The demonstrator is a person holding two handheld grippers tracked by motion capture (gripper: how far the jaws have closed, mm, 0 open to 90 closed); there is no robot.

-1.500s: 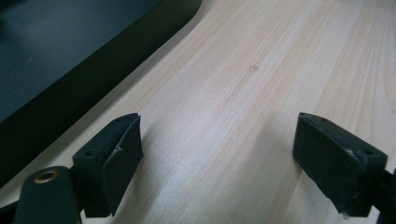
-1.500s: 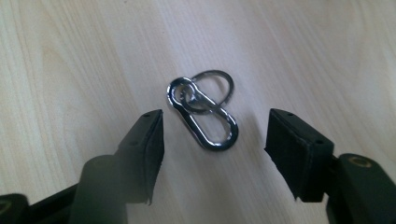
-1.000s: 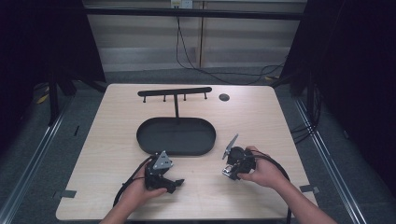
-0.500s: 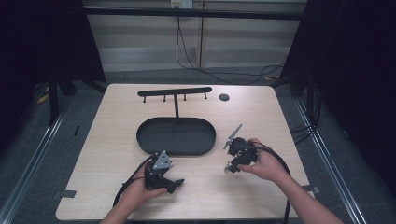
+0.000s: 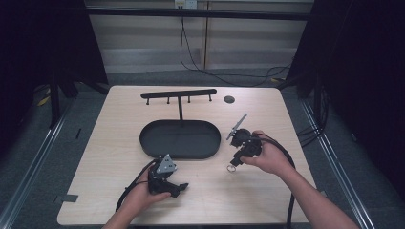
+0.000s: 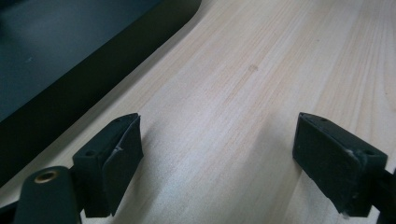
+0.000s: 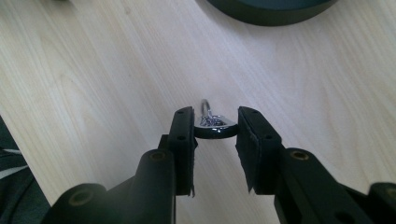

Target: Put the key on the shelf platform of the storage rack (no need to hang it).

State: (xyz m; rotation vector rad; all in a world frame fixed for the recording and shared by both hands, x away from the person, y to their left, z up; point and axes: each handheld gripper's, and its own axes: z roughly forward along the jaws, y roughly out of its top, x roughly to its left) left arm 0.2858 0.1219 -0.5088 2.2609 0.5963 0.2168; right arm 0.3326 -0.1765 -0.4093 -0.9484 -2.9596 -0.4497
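In your right gripper view, the small metal ring piece (image 7: 214, 126) sits partly hidden between the black pads (image 7: 184, 140), and its far end blurs, so its full shape is unclear. In the high view it is too small to identify. Your left gripper view cuts off the black tray (image 6: 70, 60) at the top and left edges.

Black oval tray (image 5: 157, 145) mid-table; hook rack (image 5: 178, 94) behind — small black disc (image 5: 229, 99) beside.

My right hand-held gripper (image 7: 215, 127) clamps a small metal ring (image 7: 214, 127) above the pale worktop (image 7: 93, 70); dark tray (image 7: 271, 11) edge beyond.
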